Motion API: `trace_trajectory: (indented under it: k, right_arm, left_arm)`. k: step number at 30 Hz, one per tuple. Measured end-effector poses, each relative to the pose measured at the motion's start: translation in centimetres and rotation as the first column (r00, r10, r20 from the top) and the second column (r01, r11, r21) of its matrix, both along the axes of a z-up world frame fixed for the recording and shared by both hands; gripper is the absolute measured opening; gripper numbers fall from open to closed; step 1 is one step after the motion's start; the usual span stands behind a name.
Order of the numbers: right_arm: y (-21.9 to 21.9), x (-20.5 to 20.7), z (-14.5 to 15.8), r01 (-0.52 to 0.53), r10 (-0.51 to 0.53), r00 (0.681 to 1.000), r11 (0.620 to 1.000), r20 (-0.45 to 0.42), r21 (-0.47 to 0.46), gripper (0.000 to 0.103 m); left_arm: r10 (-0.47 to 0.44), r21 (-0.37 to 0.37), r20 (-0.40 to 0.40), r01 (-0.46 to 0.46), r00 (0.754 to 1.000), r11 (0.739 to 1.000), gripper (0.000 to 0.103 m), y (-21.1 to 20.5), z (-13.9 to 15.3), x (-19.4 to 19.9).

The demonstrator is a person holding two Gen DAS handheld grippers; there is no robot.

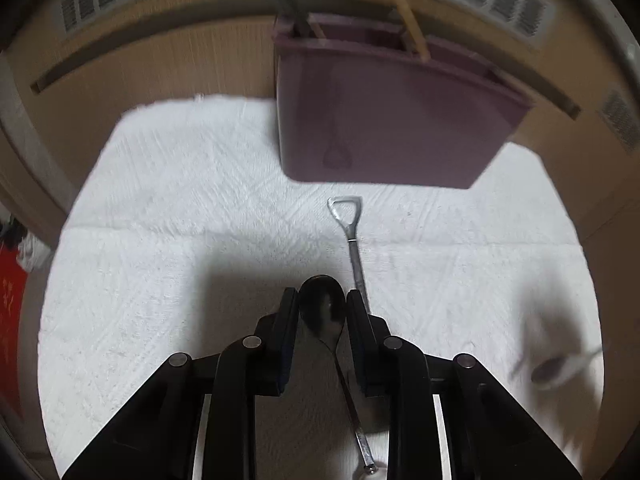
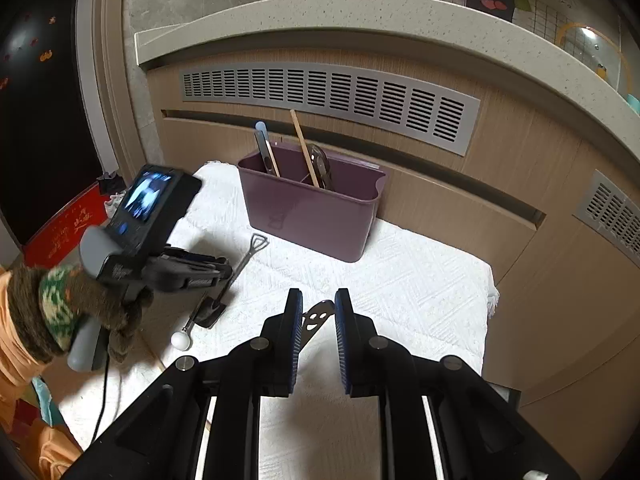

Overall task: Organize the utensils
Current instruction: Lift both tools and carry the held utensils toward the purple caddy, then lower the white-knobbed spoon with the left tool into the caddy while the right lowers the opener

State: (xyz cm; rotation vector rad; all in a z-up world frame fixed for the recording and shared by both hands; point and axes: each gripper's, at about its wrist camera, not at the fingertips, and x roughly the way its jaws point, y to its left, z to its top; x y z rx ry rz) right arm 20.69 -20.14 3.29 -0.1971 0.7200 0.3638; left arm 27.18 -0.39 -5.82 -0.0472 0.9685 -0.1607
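Observation:
My left gripper (image 1: pixel 322 300) points down at the white towel (image 1: pixel 180 240) with its jaws closed around the bowl of a dark spoon (image 1: pixel 324 310). The spoon's handle runs back under the fingers to a white ball end (image 2: pixel 181 340). A gloved hand holds this left gripper (image 2: pixel 212 310) in the right wrist view. Beside it lies a metal utensil with a shovel-style handle (image 1: pixel 354 248). My right gripper (image 2: pixel 316 304) is shut on the head of a slotted spoon (image 2: pixel 316 316). A purple caddy (image 2: pixel 312 216) stands at the back.
The caddy (image 1: pixel 380 120) holds chopsticks (image 2: pixel 304 148), a blue-tipped utensil (image 2: pixel 264 148) and a metal spoon (image 2: pixel 320 164). It stands against a wooden panel with vents (image 2: pixel 328 96). The towel ends at the right (image 2: pixel 490 292). A blurred utensil (image 1: pixel 556 368) shows at the right of the left wrist view.

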Motion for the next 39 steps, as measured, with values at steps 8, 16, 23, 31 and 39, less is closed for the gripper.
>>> trace_trajectory:
  k: [8, 16, 23, 31, 39]
  right_arm:
    - [0.8, -1.8, 1.1, -0.011, 0.013, 0.999, 0.999, 0.049, -0.034, 0.015]
    - [1.8, -2.0, 3.6, -0.004, 0.009, 0.994, 0.999, 0.106, -0.044, 0.015]
    - [3.1, 0.1, 9.6, 0.004, -0.002, 0.976, 1.000, 0.217, -0.013, 0.015]
    - [2.7, 2.3, 8.5, -0.012, 0.006, 0.991, 0.999, 0.136, 0.045, 0.015]
    - [1.4, 2.0, 1.3, -0.002, 0.003, 1.000, 1.000, -0.028, 0.022, 0.015]
  left_arm:
    - [-0.111, 0.080, 0.397, 0.086, 0.911, 0.993, 0.024, 1.1, 7.4, -10.3]
    - [-0.120, 0.072, 0.553, 0.097, 0.824, 0.993, 0.020, 1.3, 14.4, -11.3]
    - [-0.141, 0.105, 0.633, 0.095, 0.761, 0.990, 0.003, -0.2, 20.2, -8.6]
    - [-0.161, 0.040, 0.308, 0.157, 0.937, 0.987, 0.016, 0.9, 14.4, -4.4]
    - [-0.210, -0.132, -0.074, 0.199, 0.975, 0.971, 0.021, -0.7, 2.9, -5.4]
